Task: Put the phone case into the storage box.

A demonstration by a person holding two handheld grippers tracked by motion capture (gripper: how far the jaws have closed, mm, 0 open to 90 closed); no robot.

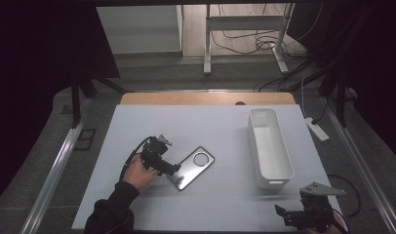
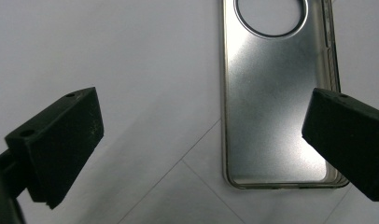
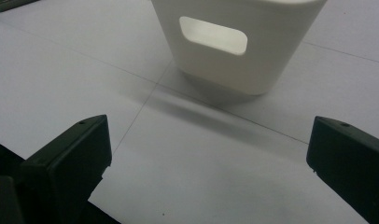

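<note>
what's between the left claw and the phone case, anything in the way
Nothing visible. The left claw is open right at the phone case, which lies flat on bare table.

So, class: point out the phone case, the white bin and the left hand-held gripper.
phone case (image 1: 192, 167), high view, middle of its back.
white bin (image 1: 283, 148), high view, right wall.
left hand-held gripper (image 1: 175, 169), high view, between its jaw tips.

Silver-grey phone case (image 1: 192, 167) with clear edges – white bin (image 1: 269, 146), pale table (image 1: 137, 126), black jaws.

Left gripper (image 1: 173, 169) at phone case (image 1: 192, 167) (flat), white bin (image 1: 269, 146) apart
</note>
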